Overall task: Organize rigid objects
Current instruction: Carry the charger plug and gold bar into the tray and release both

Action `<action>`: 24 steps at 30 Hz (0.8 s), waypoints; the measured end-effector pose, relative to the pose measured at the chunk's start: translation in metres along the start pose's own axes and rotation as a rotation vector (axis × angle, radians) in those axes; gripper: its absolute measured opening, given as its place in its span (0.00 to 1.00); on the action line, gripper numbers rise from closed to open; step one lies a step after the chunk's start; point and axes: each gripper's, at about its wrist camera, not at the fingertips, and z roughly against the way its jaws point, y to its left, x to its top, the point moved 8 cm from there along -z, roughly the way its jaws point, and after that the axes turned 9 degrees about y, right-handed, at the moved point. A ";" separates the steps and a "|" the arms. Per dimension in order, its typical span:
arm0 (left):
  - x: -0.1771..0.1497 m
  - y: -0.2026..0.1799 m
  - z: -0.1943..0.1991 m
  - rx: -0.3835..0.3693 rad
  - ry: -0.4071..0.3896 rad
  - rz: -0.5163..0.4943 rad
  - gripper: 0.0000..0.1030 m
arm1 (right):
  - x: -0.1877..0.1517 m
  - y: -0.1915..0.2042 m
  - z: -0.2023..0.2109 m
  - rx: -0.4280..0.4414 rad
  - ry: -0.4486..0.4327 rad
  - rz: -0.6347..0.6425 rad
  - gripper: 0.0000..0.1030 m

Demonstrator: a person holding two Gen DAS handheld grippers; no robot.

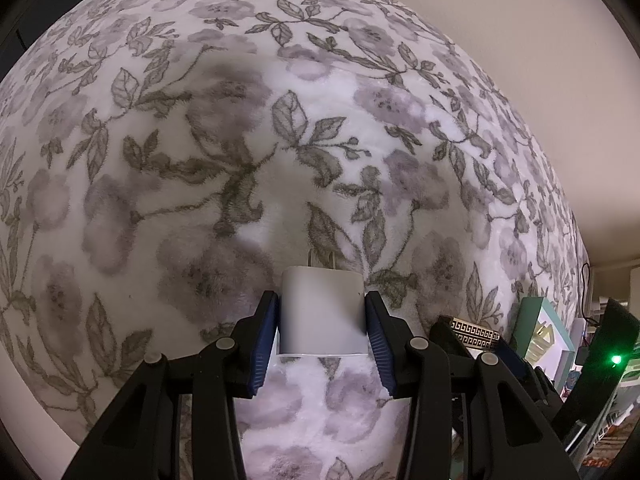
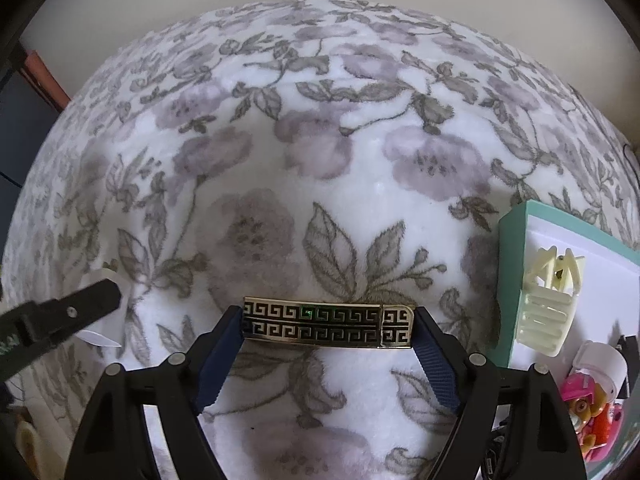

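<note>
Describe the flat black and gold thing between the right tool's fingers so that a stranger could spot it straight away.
Start at the floral blanket that covers the whole surface, then find the teal-edged box holding a cream hair claw. Left of that box lies the long bar, spanning the right tool. Its gold Greek-key pattern on black is unique here.

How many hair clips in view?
2: a black-and-gold barrette between the right gripper's fingers, a cream claw clip on the teal-edged tray. Others may be hidden.
</note>
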 end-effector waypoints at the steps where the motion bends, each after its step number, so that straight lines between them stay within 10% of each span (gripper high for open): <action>1: 0.000 0.000 0.000 0.000 0.000 0.000 0.44 | 0.000 0.001 -0.001 -0.004 -0.002 0.001 0.82; 13: 0.003 -0.024 0.017 -0.024 -0.049 -0.038 0.44 | 0.000 -0.019 0.036 0.118 -0.070 -0.077 0.81; 24: -0.027 -0.116 0.043 -0.090 -0.114 -0.234 0.44 | -0.033 -0.122 0.086 0.058 -0.056 -0.304 0.81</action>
